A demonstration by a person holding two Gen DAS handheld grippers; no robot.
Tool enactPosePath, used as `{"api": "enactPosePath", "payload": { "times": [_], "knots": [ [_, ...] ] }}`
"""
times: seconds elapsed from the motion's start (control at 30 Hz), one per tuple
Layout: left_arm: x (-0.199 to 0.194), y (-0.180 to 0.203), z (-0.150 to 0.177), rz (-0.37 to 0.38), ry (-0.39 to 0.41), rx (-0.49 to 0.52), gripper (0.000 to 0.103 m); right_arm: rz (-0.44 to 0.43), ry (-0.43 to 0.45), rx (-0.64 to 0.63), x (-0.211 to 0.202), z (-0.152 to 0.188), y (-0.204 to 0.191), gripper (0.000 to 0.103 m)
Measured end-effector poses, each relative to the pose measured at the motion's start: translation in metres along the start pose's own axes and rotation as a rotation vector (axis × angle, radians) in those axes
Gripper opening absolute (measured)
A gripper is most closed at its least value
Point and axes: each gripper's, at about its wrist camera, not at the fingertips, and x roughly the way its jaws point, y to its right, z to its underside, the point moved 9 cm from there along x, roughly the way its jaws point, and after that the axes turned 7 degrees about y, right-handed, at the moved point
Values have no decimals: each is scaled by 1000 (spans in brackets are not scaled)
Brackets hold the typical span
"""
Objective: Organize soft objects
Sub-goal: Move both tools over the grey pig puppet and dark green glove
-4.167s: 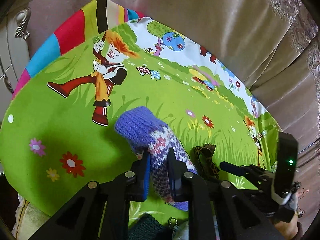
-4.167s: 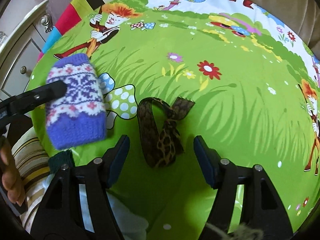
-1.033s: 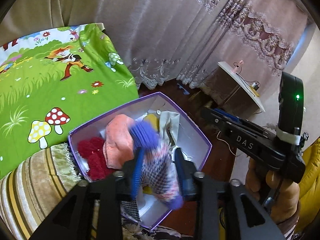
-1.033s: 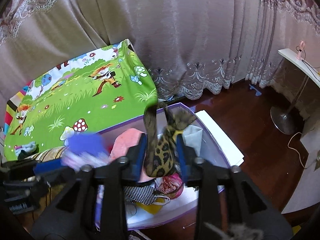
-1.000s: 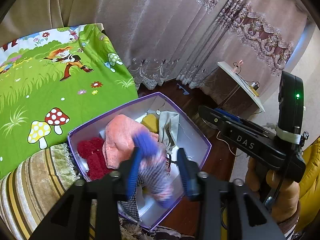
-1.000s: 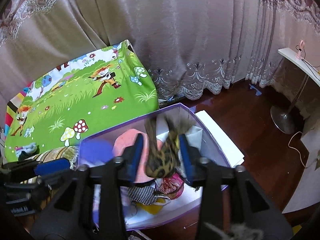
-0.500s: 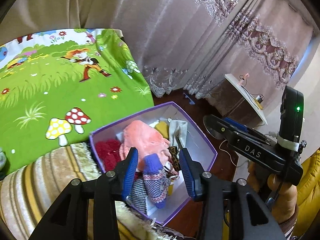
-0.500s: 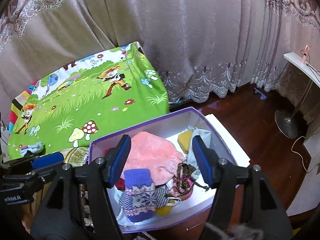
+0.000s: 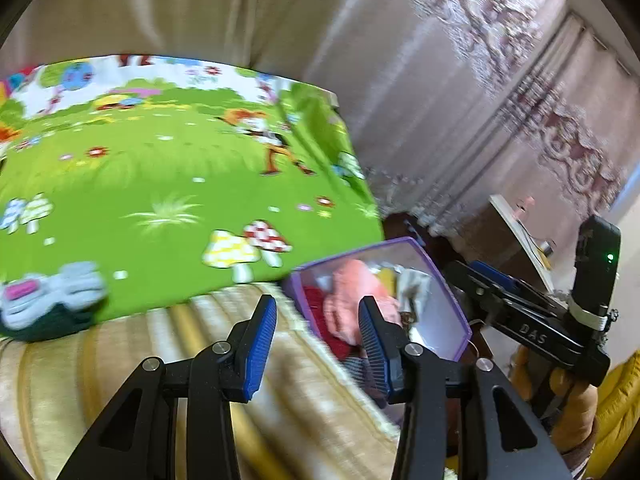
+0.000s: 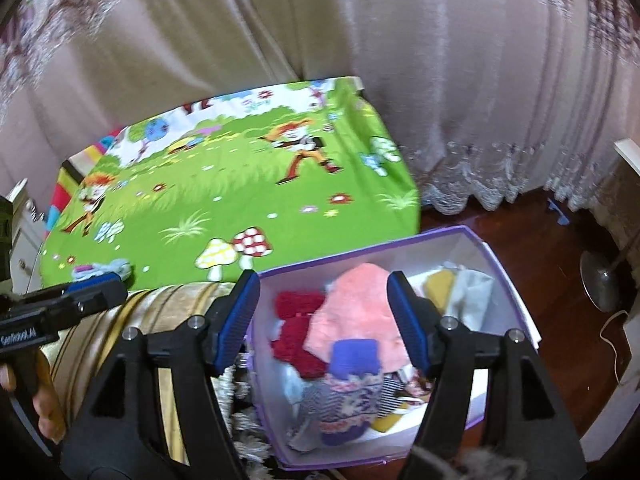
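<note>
A purple-rimmed box (image 10: 360, 257) stands on the floor beside the bed. In it lie a purple patterned knitted mitten (image 10: 352, 376), a pink cloth (image 10: 360, 308), something red and woolly (image 10: 296, 332) and yellow and grey pieces. My right gripper (image 10: 323, 294) hangs open above the box with nothing between its fingers. My left gripper (image 9: 316, 320) is open and empty over the striped bed edge (image 9: 120, 352), left of the box (image 9: 444, 276). A grey and pink soft item (image 9: 52, 300) lies on the green cartoon mat (image 9: 160, 168). The leopard ribbon is not clearly seen.
Beige curtains (image 10: 400, 60) hang behind the bed. Dark wood floor (image 10: 560, 248) lies right of the box, with a fan base (image 10: 600, 280) and a white cable. A hand holds the right gripper (image 9: 520, 320) at the right of the left wrist view.
The mitten left the left gripper and the leopard ribbon left the right one; both now lie in the box. Both grippers stand wider and have swung left toward the mat.
</note>
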Motion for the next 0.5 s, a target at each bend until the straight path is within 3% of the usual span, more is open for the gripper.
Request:
{"api": "enactPosePath", "payload": {
  "times": [0.5],
  "knots": [
    [-76, -150, 4, -242, 40, -135, 50, -188, -53, -195, 21, 6, -120, 72]
  ]
}}
